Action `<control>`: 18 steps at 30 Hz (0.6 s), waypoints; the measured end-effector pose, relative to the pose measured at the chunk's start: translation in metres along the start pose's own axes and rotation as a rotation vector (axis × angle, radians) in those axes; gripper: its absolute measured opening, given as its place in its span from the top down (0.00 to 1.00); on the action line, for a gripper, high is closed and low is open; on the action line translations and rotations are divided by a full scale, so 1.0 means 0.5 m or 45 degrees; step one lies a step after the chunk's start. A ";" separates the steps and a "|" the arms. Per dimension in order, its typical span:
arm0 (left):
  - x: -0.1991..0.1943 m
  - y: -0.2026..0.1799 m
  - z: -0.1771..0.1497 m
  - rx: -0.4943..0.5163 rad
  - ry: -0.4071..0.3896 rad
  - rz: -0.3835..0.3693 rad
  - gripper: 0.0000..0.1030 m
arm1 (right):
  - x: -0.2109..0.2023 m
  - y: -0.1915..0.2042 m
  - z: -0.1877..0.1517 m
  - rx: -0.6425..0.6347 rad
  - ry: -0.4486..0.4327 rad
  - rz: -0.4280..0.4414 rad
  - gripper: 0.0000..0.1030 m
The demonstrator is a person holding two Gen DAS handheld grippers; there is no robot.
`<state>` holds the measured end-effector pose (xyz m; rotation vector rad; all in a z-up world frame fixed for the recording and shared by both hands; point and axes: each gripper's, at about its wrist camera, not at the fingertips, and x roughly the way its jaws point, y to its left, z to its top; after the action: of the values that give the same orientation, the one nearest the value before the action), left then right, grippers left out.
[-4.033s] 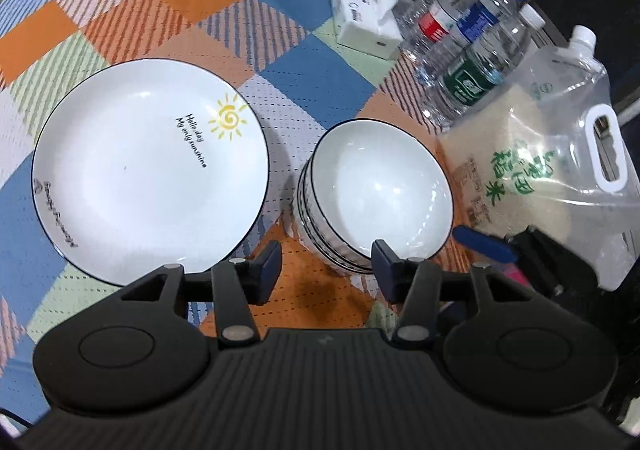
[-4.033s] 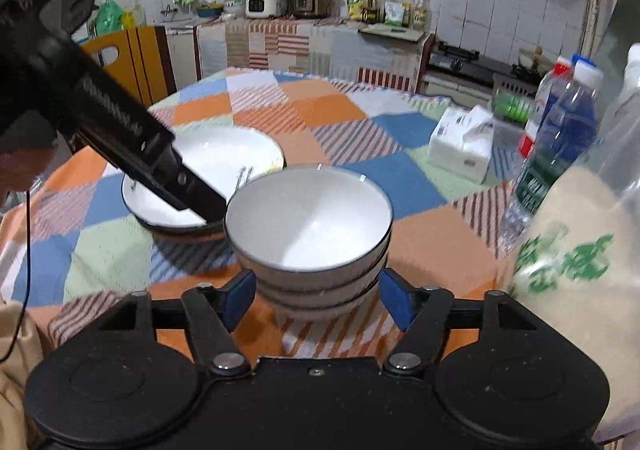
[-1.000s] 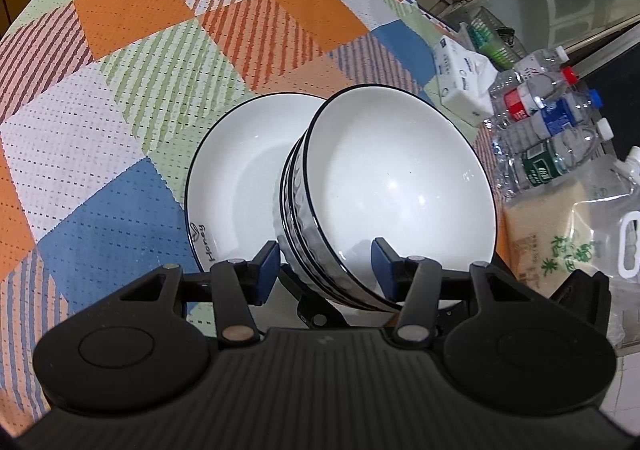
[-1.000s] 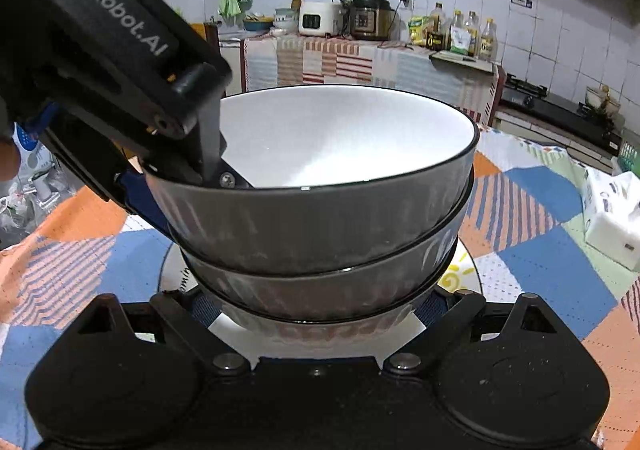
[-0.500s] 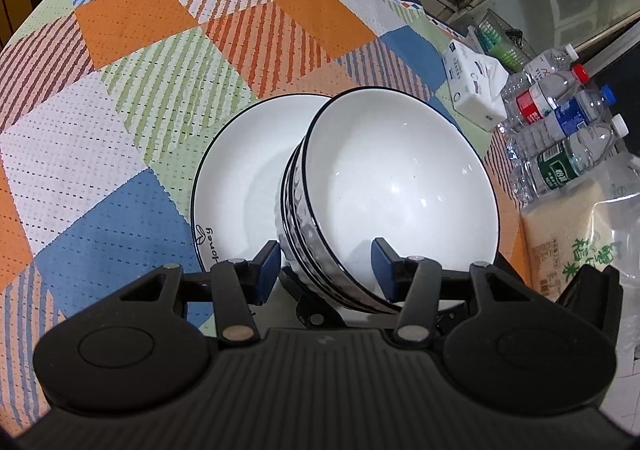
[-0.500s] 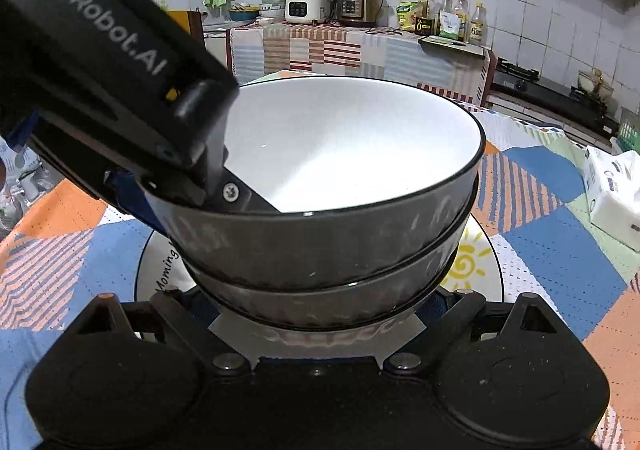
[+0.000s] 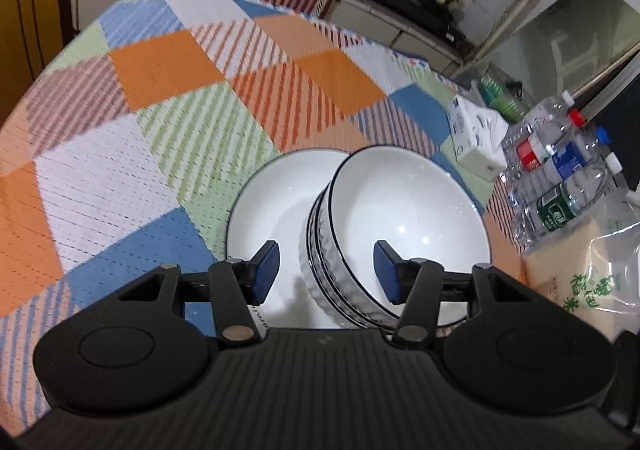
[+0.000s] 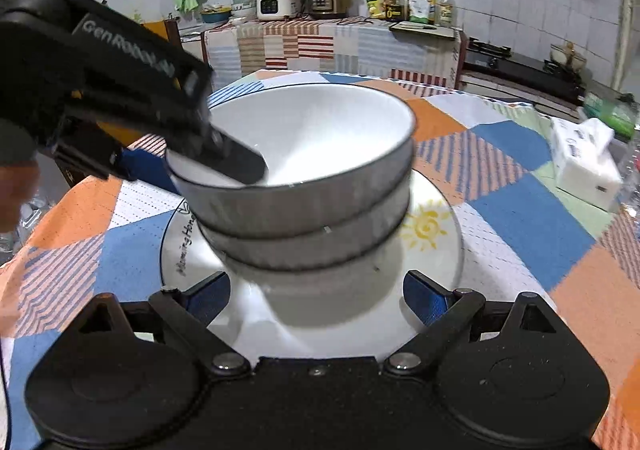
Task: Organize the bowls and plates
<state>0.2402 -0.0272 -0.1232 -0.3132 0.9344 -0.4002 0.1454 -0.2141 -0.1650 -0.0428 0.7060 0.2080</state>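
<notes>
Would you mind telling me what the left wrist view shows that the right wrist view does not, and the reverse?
Only the left wrist view shows the water bottles and the rice bag at the table's right side. Only the right wrist view shows the plate's sun motif, the kitchen counter with the rice cooker, and the left hand-held gripper reaching over the top bowl's rim. Both show the stack of bowls sitting on the plate, the tissue box, and the checked tablecloth.
</notes>
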 end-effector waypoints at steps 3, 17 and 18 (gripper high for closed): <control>-0.032 -0.014 -0.008 0.051 -0.034 0.038 0.52 | -0.045 0.001 -0.001 0.007 -0.038 -0.052 0.07; -0.235 -0.090 -0.078 0.231 -0.137 0.152 0.50 | -0.189 -0.031 0.021 0.186 -0.074 -0.212 0.07; -0.248 -0.094 -0.085 0.253 -0.142 0.172 0.50 | -0.201 -0.036 0.018 0.219 -0.076 -0.206 0.07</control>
<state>0.1301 -0.0152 -0.0385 -0.0892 0.7941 -0.3449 0.0806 -0.2482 -0.0936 0.0703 0.6550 -0.0066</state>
